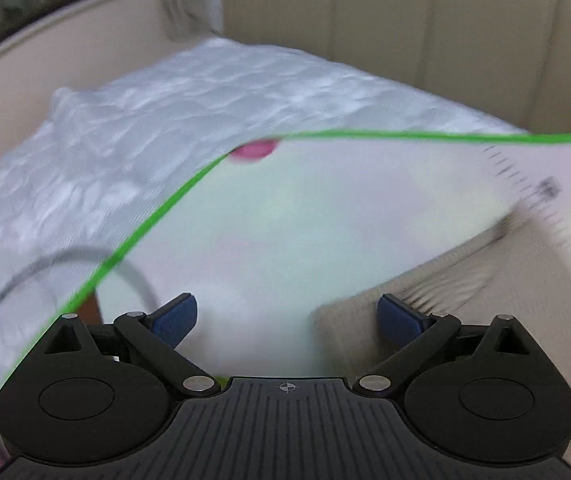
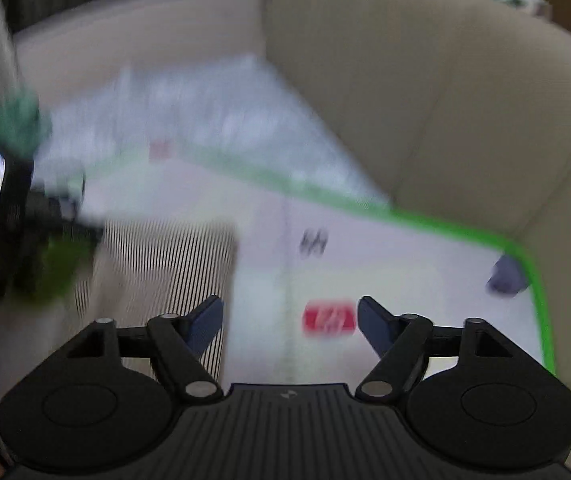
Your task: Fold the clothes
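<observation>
Striped cloth [image 2: 157,264] lies on the green-edged mat [image 2: 425,280], over the white quilt [image 1: 165,128] on the sofa [image 2: 445,100]. My left gripper [image 1: 287,320] and right gripper [image 2: 289,322] both gape, holding nothing. Blur may make me pinch mat along with cloth.

Green-edged white mat [image 1: 285,216], seemingly black-striped beige garment [image 2: 157,264]

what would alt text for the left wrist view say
An open left gripper, nothing between its blue pads, hangs over a white mat with a green border on a beige sofa. A striped beige garment lies on the mat at right, with a quilted white cover behind; the picture is motion-blurred.
</observation>
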### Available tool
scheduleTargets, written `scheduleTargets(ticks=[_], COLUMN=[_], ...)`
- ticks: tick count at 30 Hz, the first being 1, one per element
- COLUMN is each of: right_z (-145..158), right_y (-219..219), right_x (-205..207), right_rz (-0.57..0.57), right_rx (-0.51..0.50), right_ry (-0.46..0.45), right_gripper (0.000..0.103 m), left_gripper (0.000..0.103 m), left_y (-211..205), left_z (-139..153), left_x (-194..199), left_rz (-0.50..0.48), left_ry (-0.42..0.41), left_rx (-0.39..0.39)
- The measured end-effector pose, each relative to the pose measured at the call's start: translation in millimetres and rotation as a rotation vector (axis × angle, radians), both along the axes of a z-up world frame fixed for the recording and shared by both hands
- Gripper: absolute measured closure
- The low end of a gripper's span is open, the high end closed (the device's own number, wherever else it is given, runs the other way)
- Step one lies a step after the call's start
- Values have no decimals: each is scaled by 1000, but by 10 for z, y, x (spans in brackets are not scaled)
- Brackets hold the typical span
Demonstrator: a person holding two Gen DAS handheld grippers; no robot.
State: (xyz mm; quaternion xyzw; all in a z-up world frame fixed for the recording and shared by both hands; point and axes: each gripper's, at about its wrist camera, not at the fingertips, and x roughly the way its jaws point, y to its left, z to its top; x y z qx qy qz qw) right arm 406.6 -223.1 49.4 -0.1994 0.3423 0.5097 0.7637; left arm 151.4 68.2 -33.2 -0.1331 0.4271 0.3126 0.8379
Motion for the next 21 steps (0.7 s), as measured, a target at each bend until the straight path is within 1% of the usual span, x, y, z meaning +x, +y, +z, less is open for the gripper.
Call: scheduleTargets(ticks=[1,2,3,4,6,7,8,10,11,12,13,15,16,17,18,19,20,21], right_z=[32,-10,-73,-149,-277,-312,-324,-331,-361,-426,-510,-694,-789,-885,-982,-1039,-1081,-1110], right_y=[-39,-73,-105,-139,-241,-319,-439,-708,-831,-969,-1084,-1249,-1205,-1114,-1023,-882,-721,-575], right_x=[96,132,152,120,-1,-77,-138,-247,-323,-405,-449,-551,-565,-562,-560,-524,-475,-437], right_rz=[-40,-55,-62,-54,-21,1,1,-18,-56,-139,-228,-385,-430,-462,-494,-526,-559,-601], right_rx=[49,74,91,79,22,-16,-33,-50,-54,-52,-41,13,24,27,30,39,50,73], right_ry=[12,16,19,19,30,50,80,150,182,208,237,283,286,283,279,271,261,251], right_gripper=[21,21,21,21,34,47,51,51,51,50,50,43,38,38,38,38,38,38], left_gripper=[3,0,0,0,0,0,0,0,0,0,0,0,0,0,0,0,0,0], left_y=[-5,-4,-2,-20,-132,-209,-287,-439,-509,-547,-549,-536,-471,-373,-278,-192,-102,-7], left_z=[229,404,579,729,924,973,1007,1007,1001,1014,1062,1159,1199,1203,1140,1022,881,701], left_x=[147,288,428,568,818,891,966,1099,1146,1128,1048,882,774,647,529,418,323,255], left_rz=[-47,-120,-193,-266,-397,-441,-485,-573,-606,-608,-587,-541,-527,-543,-587,-638,-673,-683], left_ry=[19,33,47,63,93,97,107,115,106,73,18,-86,-127,-165,-175,-159,-133,-92], left_rx=[-24,-58,-92,-101,-29,34,84,117,127,121,92,20,-55,-140,-208,-270,-332,-396])
